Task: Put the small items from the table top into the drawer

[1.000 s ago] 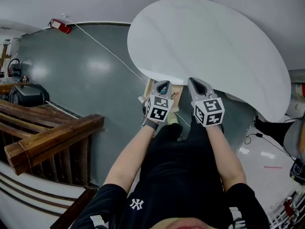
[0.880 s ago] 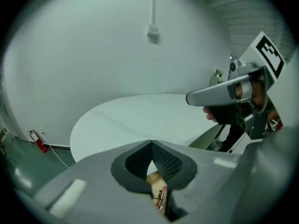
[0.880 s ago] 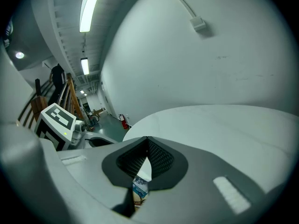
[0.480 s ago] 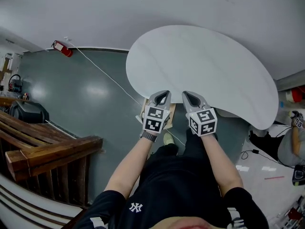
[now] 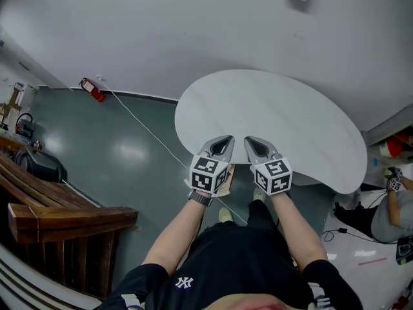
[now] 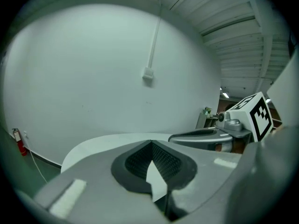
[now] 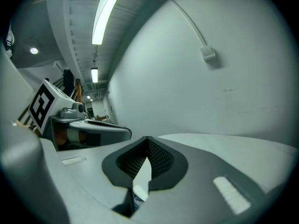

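Your left gripper, right gripper: jaws together, empty, side by side at frame centre, tips pointing over near edge of white bench; bench long axis left to lower right.

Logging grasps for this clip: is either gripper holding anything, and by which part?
Nothing is held: the left gripper and right gripper are both shut, empty.

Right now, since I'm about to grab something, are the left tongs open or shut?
Shut: in the left gripper view the left tongs meet at their tips, nothing between them.
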Motion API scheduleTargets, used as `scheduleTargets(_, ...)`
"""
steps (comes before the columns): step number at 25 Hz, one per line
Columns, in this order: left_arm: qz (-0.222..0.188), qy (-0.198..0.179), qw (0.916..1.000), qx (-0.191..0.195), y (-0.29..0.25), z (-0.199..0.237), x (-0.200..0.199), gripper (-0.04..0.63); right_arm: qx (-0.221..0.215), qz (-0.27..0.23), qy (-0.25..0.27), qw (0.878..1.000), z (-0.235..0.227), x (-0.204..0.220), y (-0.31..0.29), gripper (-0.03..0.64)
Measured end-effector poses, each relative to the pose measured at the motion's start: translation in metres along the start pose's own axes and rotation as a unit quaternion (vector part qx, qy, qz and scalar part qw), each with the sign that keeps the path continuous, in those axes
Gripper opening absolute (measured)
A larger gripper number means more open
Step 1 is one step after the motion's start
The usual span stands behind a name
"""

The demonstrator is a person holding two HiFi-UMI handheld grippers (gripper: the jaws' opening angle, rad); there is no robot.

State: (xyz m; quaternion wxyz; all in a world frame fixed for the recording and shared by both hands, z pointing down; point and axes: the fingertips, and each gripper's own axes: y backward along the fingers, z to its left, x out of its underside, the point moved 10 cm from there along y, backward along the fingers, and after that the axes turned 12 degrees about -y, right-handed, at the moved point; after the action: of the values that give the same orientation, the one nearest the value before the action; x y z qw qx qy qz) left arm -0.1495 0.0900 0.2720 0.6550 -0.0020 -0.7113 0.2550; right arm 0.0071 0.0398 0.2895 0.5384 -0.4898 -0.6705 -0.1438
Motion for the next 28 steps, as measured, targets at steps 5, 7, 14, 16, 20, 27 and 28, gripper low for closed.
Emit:
scheduleTargets(5, -0.025, 0.009, 0.9996, 0.01, 0.005, -0.004, -0.025, 0.0, 0.001, -0.017, 0.008, 1.0, 0.001, -0.018, 0.01, 0.02)
scheduleTargets(7, -0.033, 0.012, 0.9993, 0.012, 0.008, -0.004, -0.031, 0.0, 0.002, -0.024, 0.012, 1.0, 0.003, -0.025, 0.012, 0.02)
scheduleTargets(14, -0.048, 0.014, 0.9987, 0.01, 0.014, -0.007, -0.042, 0.001, -0.002, -0.038, 0.029, 0.999, 0.01, -0.039, 0.019, 0.02)
scheduleTargets(16, -0.051, 0.013, 0.9985, 0.01, 0.015, -0.007, -0.044, 0.0, -0.003, -0.04, 0.033, 0.999, 0.013, -0.041, 0.02, 0.02)
scheduleTargets(20, -0.056, 0.015, 0.9983, 0.01, 0.016, -0.009, -0.045, 0.0, -0.002, -0.041, 0.037, 0.998, 0.014, -0.042, 0.023, 0.02)
scheduleTargets(27, -0.064, 0.016, 0.9978, 0.006, 0.018, -0.013, -0.049, 0.001, -0.001, -0.047, 0.037, 0.998, 0.013, -0.042, 0.028, 0.02)
scheduleTargets(28, -0.066, 0.017, 0.9977, 0.005, 0.018, -0.013, -0.05, 0.0, -0.001, -0.047, 0.037, 0.998, 0.012, -0.042, 0.028, 0.02)
